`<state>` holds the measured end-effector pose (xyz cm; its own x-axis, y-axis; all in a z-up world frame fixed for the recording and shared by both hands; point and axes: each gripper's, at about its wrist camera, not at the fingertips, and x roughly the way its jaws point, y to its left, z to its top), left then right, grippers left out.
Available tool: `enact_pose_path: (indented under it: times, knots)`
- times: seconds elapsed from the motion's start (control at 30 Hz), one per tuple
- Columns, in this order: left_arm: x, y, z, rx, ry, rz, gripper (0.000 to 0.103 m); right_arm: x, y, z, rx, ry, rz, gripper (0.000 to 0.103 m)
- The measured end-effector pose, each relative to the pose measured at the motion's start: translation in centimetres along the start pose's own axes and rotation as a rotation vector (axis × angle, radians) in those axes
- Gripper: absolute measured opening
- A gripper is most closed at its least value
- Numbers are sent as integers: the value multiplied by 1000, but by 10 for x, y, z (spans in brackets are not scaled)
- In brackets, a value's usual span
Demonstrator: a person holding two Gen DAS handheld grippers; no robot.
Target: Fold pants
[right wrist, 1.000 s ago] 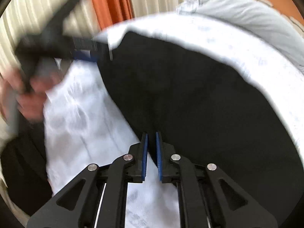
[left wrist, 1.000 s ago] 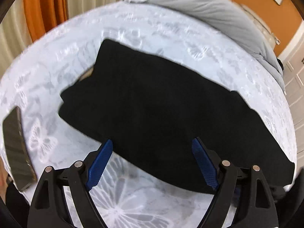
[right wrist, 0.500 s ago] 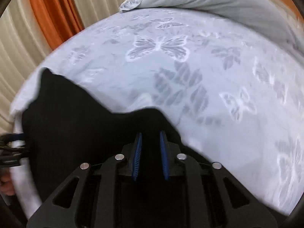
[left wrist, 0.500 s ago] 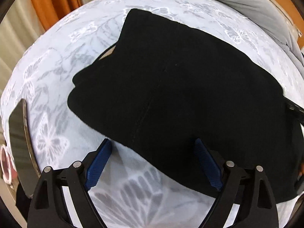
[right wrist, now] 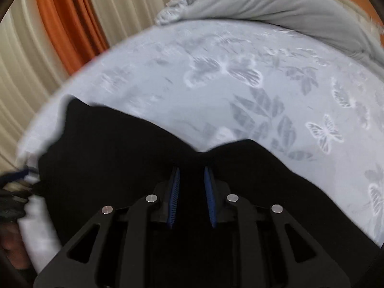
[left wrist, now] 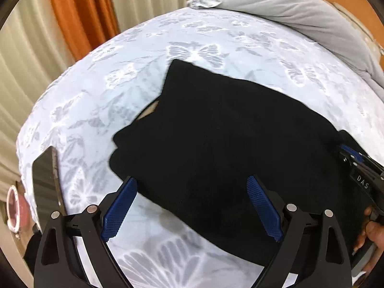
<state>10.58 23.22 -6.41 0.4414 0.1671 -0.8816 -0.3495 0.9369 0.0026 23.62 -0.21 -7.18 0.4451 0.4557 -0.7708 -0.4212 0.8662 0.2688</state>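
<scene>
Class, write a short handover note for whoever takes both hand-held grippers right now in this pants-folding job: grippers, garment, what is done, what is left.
Left gripper: open wide and empty, over the near edge of the black pants.
Right gripper: narrow gap, jaws have just been opening, black cloth between them; whether the pads grip it cannot be told.
Pants: flat on the butterfly sheet, already doubled into layers.
Left to do: probably one more fold, then smoothing.

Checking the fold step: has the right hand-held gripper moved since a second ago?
Yes. The right hand-held gripper carried the pants across the bed, toward the pillow; jaws opening.
</scene>
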Motion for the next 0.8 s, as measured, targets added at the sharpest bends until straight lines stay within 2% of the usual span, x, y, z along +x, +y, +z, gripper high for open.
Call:
enact_pose_path:
  times: [0.07,0.17,0.23,0.3,0.33,0.37,0.43,0.5,0.6,0.7,0.8]
  knots:
    - [-7,-7,-3,28,-30,-12,90,-32,-8,-3,28,-43,15,20]
    - [-19,-25,-6,107,-97,10,90,-96,-42,-23,63,-88,-63,20]
    - [-26,-45,-8,145,-125,-13,90,-143,-76,-45,121,-130,-141,25]
    - [-34,-56,-10,161,-138,-55,90,-196,-117,-77,207,-198,-275,48]
    - [-39,-63,-12,171,-153,-69,91,-218,-133,-92,249,-231,-325,67]
    - [-43,-68,-13,183,-170,-76,91,-242,-151,-110,299,-271,-382,75]
    - [-54,-86,-18,223,-218,-69,91,-282,-187,-140,388,-318,-484,78]
    - [-59,-102,-25,247,-247,-80,92,-318,-226,-170,481,-337,-575,87]
    - [-61,-119,-36,262,-235,-141,93,-351,-270,-208,600,-353,-669,89]
    - [-57,-135,-43,280,-213,-184,93,-377,-319,-262,722,-314,-776,89]
    - [-54,-152,-51,304,-195,-200,93,-392,-344,-299,828,-325,-744,88]
